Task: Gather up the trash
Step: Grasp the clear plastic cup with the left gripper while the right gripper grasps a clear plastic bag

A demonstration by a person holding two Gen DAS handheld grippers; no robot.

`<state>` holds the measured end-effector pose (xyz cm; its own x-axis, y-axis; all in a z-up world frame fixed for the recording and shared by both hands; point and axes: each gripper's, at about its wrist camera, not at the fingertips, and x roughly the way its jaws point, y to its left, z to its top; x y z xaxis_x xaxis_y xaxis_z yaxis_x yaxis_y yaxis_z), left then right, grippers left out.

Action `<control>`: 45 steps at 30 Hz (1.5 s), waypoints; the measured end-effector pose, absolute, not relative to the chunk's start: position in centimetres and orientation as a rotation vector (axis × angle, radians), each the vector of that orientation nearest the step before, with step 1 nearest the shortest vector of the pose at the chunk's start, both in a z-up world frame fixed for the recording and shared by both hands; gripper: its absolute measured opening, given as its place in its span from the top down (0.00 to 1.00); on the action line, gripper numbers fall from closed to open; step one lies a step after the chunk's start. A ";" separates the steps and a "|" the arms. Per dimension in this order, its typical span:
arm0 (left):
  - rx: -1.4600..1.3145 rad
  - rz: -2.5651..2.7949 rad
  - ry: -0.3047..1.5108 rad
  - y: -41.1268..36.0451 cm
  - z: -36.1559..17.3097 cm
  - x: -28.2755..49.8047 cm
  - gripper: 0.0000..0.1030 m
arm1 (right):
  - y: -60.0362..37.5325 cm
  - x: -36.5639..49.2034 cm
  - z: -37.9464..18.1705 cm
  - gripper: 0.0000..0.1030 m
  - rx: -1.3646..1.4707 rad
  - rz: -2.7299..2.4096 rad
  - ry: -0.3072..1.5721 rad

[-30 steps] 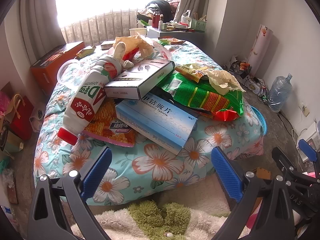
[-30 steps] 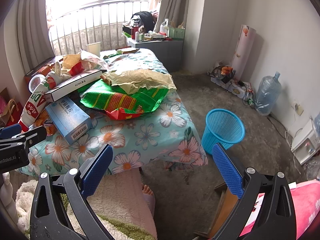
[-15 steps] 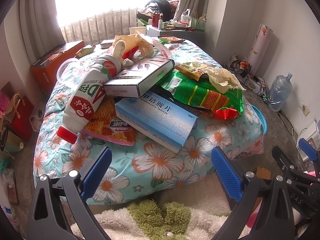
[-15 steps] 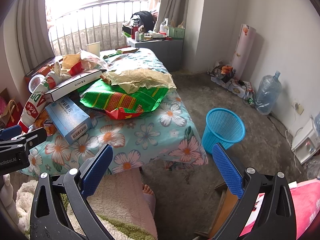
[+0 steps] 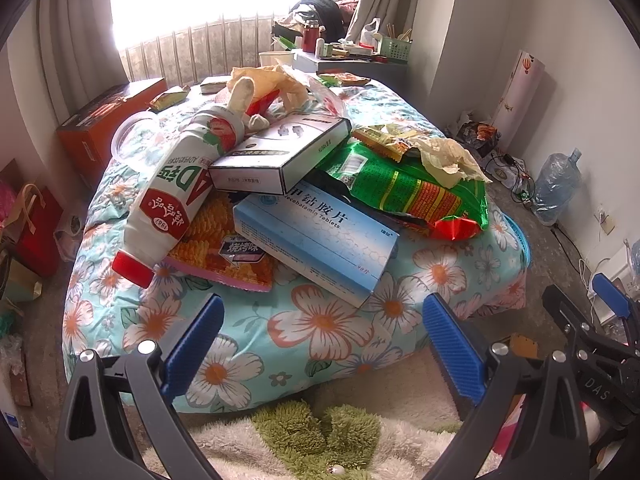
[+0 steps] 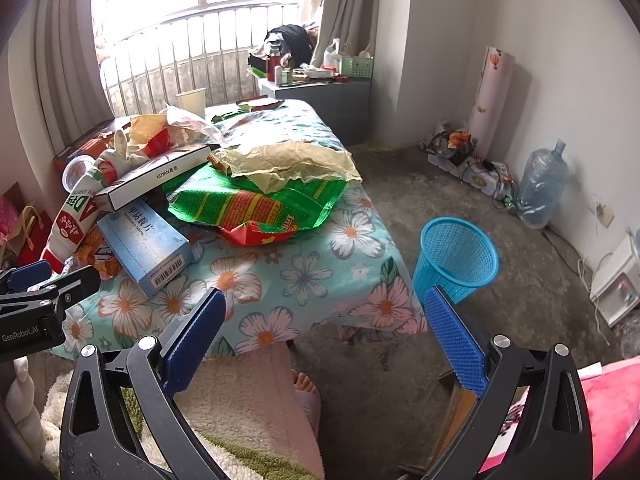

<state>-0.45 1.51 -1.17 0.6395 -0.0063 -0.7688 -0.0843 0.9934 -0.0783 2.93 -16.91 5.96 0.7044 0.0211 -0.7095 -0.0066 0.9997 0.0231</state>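
A flowered tabletop [image 5: 320, 332] carries trash at its near edge: green bag [image 5: 408, 192], blue "Mecobalamin Tablets" box [image 5: 316, 236], white "KUYAN" box [image 6: 160, 178], "AD" bottle [image 5: 172, 200]. A blue bin [image 6: 456, 260] stands on concrete floor. Left gripper [image 5: 320, 344] and right gripper [image 6: 320, 344] gape, empty.

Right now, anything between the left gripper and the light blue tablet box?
Nothing visible. The left gripper is open and empty, with only flowered bedspread before the light blue tablet box. A white carton with black edges rests on the box's far end.
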 end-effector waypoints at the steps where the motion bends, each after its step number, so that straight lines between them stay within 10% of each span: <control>1: -0.119 0.044 0.855 2.2 -0.9 -0.6 0.05 | -17.0 3.2 6.1 0.08 0.027 0.017 0.781; 17: -0.276 0.097 0.532 28.1 3.6 8.4 0.07 | -11.8 10.2 8.9 0.08 0.136 0.274 0.730; 34: -0.367 -0.068 0.772 30.7 -2.9 13.6 0.71 | -3.2 19.2 13.9 0.10 0.138 0.616 0.773; 45: -0.276 -0.057 0.738 29.3 -1.7 11.9 0.95 | 4.1 28.6 9.4 0.38 -0.320 0.453 0.887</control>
<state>11.95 29.32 -1.70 0.7401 -0.1479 -0.6560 -0.0454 0.9623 -0.2683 28.64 4.15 9.38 0.5475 0.2453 -0.8000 -0.5045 0.8595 -0.0817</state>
